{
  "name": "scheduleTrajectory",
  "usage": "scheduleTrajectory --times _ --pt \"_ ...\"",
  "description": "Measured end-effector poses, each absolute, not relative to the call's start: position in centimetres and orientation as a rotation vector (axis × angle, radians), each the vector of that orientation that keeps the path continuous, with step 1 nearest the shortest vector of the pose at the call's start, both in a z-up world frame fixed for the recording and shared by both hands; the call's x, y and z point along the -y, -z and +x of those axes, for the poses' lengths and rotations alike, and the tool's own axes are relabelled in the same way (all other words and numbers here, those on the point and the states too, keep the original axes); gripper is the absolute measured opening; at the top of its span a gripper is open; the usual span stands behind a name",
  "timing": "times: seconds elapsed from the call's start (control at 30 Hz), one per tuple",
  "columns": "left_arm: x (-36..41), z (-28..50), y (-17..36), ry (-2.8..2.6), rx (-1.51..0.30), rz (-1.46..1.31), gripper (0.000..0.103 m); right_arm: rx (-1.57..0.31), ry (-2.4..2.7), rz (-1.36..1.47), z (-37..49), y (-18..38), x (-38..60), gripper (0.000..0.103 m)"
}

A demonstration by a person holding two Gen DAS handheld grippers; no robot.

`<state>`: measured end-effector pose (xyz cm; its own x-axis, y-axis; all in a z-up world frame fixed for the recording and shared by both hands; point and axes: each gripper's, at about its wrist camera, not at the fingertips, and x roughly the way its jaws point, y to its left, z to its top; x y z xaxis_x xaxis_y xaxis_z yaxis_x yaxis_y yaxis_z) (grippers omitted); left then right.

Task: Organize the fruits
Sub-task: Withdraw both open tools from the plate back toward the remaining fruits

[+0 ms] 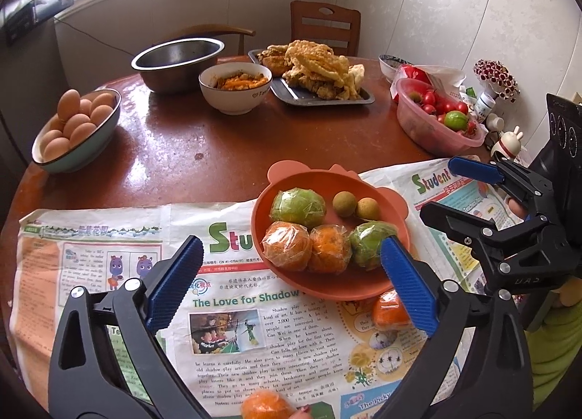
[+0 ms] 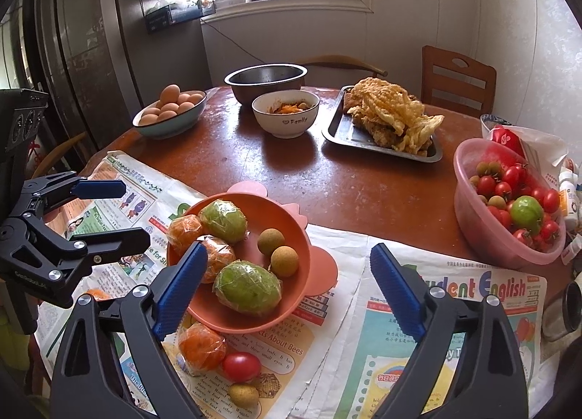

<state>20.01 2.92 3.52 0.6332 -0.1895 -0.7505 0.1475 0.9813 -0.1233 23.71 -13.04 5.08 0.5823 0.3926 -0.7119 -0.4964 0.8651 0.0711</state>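
An orange plate (image 1: 327, 184) (image 2: 280, 210) on newspaper holds two plastic-wrapped green fruits (image 1: 297, 203) (image 2: 247, 290), two wrapped oranges (image 1: 287, 246) (image 2: 183, 228) and two longans (image 1: 343, 203) (image 2: 284, 260). My left gripper (image 1: 291, 242) (image 2: 134, 210) is open, just before the plate, with nothing between its fingers. My right gripper (image 2: 289, 248) (image 1: 442, 188) is open too and holds nothing, near the plate's right side. Loose on the paper lie a wrapped orange (image 2: 202, 346) (image 1: 391, 310), a red tomato (image 2: 241, 366), a longan (image 2: 243, 393) and another orange (image 1: 267, 406).
A pink bowl (image 2: 473, 208) (image 1: 418, 124) of cherry tomatoes with a green fruit stands at the right. Farther back are a bowl of eggs (image 1: 91, 150), a steel bowl (image 1: 174, 70), a white food bowl (image 2: 287, 124) and a tray of fried food (image 2: 349, 139). Chairs stand behind the round table.
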Motion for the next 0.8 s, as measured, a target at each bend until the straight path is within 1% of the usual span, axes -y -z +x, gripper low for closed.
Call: scheduleTrajectory --times 0.4,0.8 --pt "-1.9 18.4 -5.0 0.198 -0.83 -0.044 0.093 -0.745 -0.501 -0.158 21.6 -6.6 13.9 0.095" --pt "-0.7 17.0 -5.4 0.222 -0.824 -0.033 0.093 -0.733 -0.505 -0.162 19.2 -6.9 14.9 0.096"
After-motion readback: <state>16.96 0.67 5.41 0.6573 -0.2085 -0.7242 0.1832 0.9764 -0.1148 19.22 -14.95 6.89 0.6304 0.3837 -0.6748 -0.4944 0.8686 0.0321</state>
